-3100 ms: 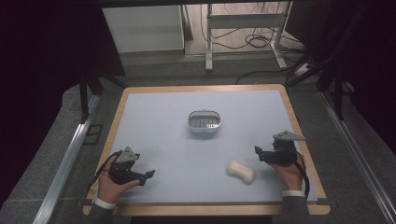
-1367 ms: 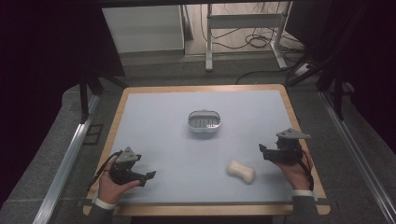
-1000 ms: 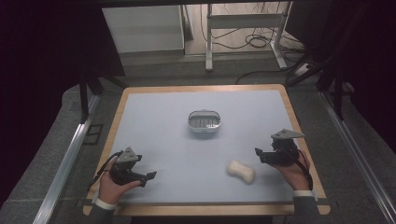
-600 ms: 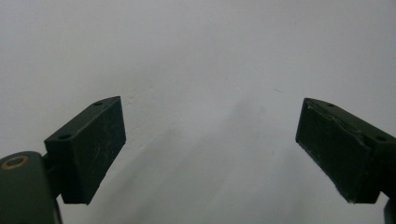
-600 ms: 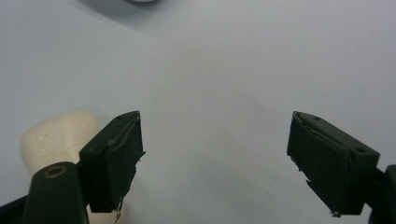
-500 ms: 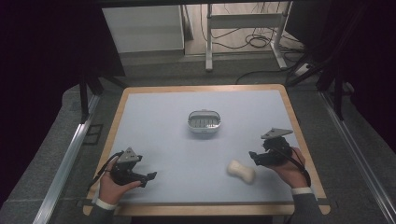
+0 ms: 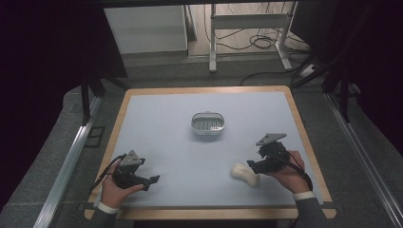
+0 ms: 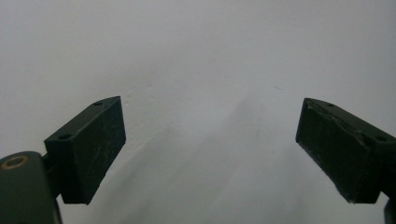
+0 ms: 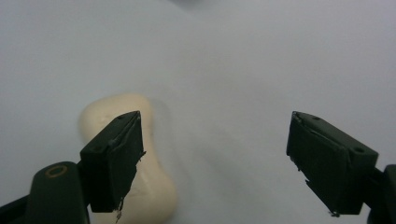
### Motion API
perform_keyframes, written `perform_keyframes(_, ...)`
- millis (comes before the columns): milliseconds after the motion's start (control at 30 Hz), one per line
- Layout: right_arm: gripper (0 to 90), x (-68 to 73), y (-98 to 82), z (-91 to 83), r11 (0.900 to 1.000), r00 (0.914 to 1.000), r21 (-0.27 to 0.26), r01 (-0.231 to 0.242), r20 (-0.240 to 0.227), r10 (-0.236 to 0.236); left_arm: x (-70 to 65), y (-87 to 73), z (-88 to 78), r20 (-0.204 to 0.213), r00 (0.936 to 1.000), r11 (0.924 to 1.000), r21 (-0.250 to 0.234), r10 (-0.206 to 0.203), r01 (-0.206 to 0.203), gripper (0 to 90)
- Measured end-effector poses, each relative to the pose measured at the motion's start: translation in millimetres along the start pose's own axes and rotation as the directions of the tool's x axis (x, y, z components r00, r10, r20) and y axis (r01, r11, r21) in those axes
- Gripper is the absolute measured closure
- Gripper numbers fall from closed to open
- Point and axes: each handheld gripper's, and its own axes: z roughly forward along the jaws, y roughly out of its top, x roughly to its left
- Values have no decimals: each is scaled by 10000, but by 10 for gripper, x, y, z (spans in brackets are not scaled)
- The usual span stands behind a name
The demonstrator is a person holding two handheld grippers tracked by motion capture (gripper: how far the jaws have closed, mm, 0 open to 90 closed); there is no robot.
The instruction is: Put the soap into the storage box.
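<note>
A cream, waisted bar of soap lies on the pale table near its front right. My right gripper hovers just right of it, jaws pointing left and open; they have just been closing a little. In the right gripper view the soap sits behind and under the left jaw, and bare table fills the gap of that gripper. A small white oval dish with a metal grid stands at mid-table. My left gripper rests open at the front left over bare table.
The table has a wooden rim all around. Beyond its far edge stand a white cabinet and a metal frame with cables on the floor. Dark rails run along both sides.
My right hand has slid left toward the soap, ending right beside it. The left hand, the soap and the dish have stayed where they were.
</note>
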Motion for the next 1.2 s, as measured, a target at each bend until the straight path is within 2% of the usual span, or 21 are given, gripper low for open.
perform_keyframes(133, 203, 74, 35, 25, 9991, 9997, 363, 207, -119, -203, -2, -1, 6, 3, 10000, 10000, 34, 36, -36, 88)
perform_keyframes(433, 218, 166, 53, 89, 9970, 9981, 624, 466, -441, -439, -4, -2, 14, -30, 10000, 9999, 90, 66, -66, 87)
perform_keyframes(567, 235, 213, 52, 126, 9945, 9935, 801, 676, -971, -597, -9, -2, 26, -19, 10000, 9999, 139, 84, -84, 87)
perform_keyframes(633, 249, 240, 56, 162, 9906, 9924, 1084, 832, -994, -725, -9, -3, 31, -13, 9999, 9998, 166, 108, -108, 86)
perform_keyframes(733, 261, 256, 56, 178, 9878, 9900, 1229, 958, -1147, -817, -7, -3, 30, -20, 9999, 9998, 172, 102, -102, 87)
perform_keyframes(933, 285, 316, 55, 262, 9738, 9860, 1883, 1276, -1300, -1041, -11, -3, 36, -21, 9999, 9998, 191, 99, -99, 86)
perform_keyframes(1033, 300, 333, 49, 311, 9640, 9861, 2237, 1435, -1148, -1202, -9, -4, 37, -25, 9999, 9997, 201, 107, -107, 86)
perform_keyframes(1067, 300, 333, 49, 311, 9640, 9861, 2237, 1435, -1148, -1202, -9, -4, 37, -28, 9999, 9997, 210, 111, -111, 86)
perform_keyframes(1133, 317, 353, 52, 348, 9556, 9838, 2508, 1547, -1282, -1256, -6, -4, 37, -41, 9999, 9997, 227, 126, -125, 85)
perform_keyframes(1167, 317, 353, 52, 348, 9556, 9838, 2508, 1547, -1282, -1256, -4, -4, 34, -54, 9999, 9997, 224, 128, -126, 85)
perform_keyframes(1200, 329, 355, 54, 357, 9552, 9810, 2513, 1561, -1524, -1203, -2, -4, 31, -56, 9999, 9997, 224, 123, -122, 85)
